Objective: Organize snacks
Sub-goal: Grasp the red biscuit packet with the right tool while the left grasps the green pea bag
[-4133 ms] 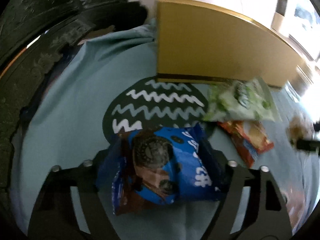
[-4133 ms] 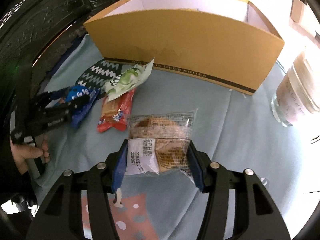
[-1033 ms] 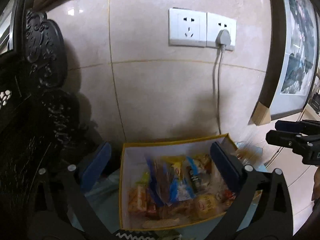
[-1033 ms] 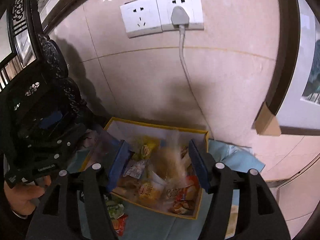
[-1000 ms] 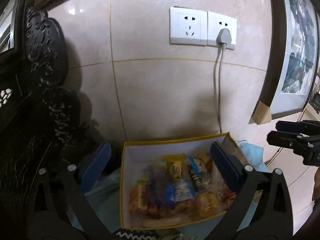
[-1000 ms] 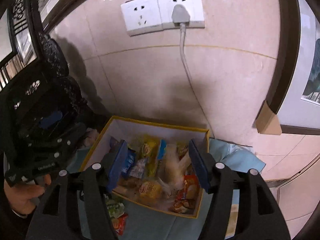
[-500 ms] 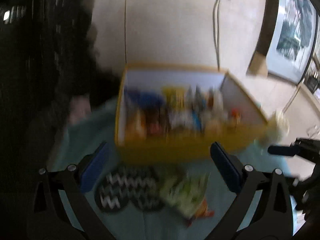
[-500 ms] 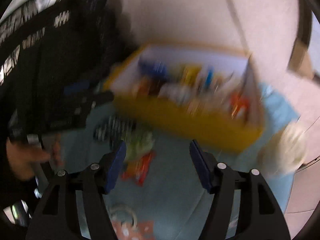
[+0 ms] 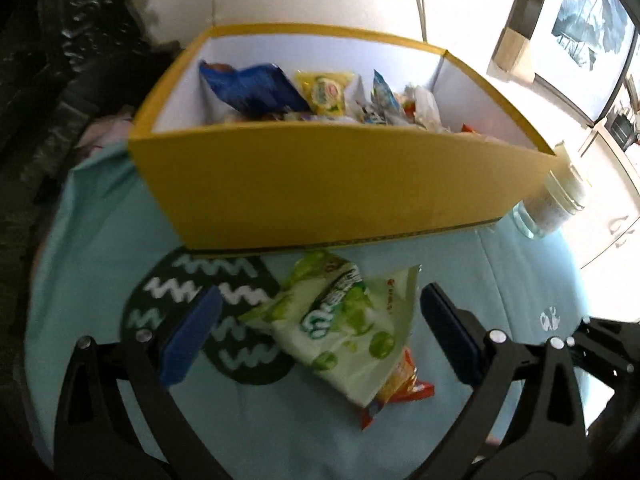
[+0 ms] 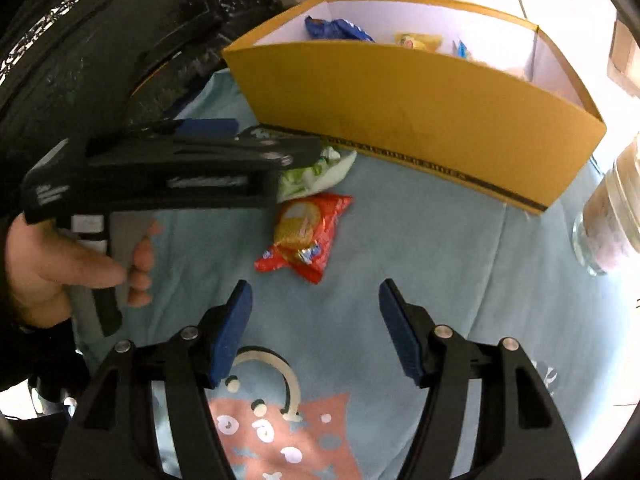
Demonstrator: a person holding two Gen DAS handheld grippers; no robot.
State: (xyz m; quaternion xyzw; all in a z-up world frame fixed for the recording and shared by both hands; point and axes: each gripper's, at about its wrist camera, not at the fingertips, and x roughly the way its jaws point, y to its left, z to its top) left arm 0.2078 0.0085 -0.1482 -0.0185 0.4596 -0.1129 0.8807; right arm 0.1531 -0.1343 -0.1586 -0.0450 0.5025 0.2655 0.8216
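Note:
A yellow cardboard box stands at the back of the light blue cloth with several snack packets inside, a blue one at its left. In front of it lies a green-and-white snack bag, partly covering a red-orange packet. My left gripper is open, and the green bag lies between its blue pads without touching them. My right gripper is open and empty, just short of the red packet. The left gripper body, held by a hand, hides part of the green bag.
A glass jar stands right of the box. The cloth carries a dark zigzag print and a pink print. Dark carved furniture lines the left side. A tiled wall with a cable rises behind the box.
Both grippers have dropped from above the box down to the cloth in front of it and tilted downward. The wall sockets have left view; the green and red packets now lie close before the jaws.

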